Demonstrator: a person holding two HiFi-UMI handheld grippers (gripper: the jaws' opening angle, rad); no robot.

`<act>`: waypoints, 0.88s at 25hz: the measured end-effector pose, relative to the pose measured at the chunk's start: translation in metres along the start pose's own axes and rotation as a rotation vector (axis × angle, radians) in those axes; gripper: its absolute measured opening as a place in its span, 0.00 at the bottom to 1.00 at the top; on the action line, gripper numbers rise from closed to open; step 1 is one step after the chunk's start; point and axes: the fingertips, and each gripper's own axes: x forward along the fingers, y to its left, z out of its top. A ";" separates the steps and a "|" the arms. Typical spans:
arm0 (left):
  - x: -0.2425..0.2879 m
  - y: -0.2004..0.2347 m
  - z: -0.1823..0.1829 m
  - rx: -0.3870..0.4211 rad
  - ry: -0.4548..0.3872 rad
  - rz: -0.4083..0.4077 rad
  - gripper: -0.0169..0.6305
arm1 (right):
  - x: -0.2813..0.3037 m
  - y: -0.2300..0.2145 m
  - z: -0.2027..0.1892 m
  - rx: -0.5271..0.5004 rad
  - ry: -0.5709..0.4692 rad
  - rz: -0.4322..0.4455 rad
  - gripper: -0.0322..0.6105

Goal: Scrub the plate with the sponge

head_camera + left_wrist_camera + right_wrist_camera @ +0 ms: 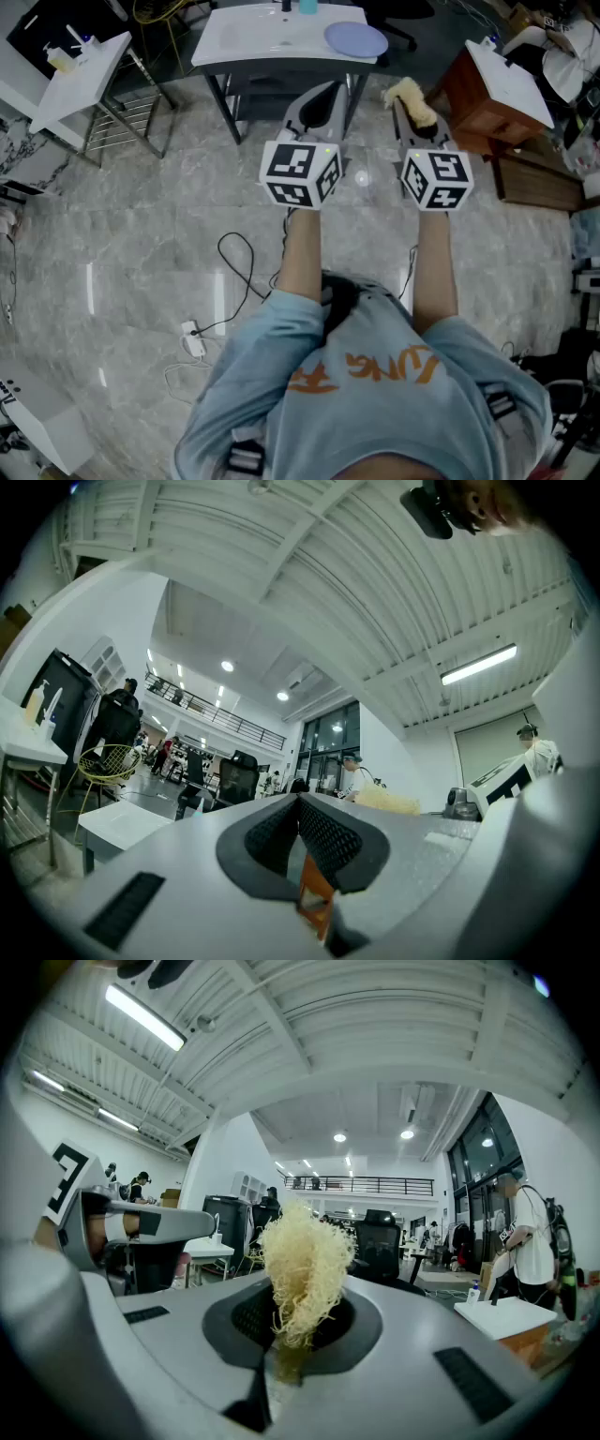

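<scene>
Marble floor (141, 234) underfoot, white bench (248, 42) ahead. Resting on its right end: lilac plate (356, 39), well apart from both tools. Pinched in right tool (296, 1335) — pale stringy sponge (302, 1265), poking past the tips. Clamped shut on nothing, just beside: left tool (300, 813).

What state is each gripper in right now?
Left gripper: closed, nothing in it.
Right gripper: closed on the sponge.

Far side: white rectangular desk (253, 37) on dark metal legs. A pale blue round plate (356, 39) lies flat near its right end, teal bottle (307, 6) at far edge. Grey marble floor (122, 234) carries black cable (239, 258) and white plug block (193, 339).
</scene>
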 end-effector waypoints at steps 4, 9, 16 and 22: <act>-0.005 0.009 0.003 -0.024 0.011 -0.025 0.03 | 0.008 0.015 0.000 -0.011 0.013 0.009 0.09; 0.001 0.020 0.013 -0.049 0.001 -0.065 0.03 | 0.031 0.021 0.010 -0.001 0.015 -0.016 0.09; 0.006 0.046 0.011 -0.053 0.014 -0.042 0.03 | 0.034 -0.003 0.008 0.008 0.018 -0.099 0.10; 0.019 0.063 0.009 -0.065 0.014 -0.034 0.03 | 0.039 -0.032 0.009 0.014 0.026 -0.149 0.10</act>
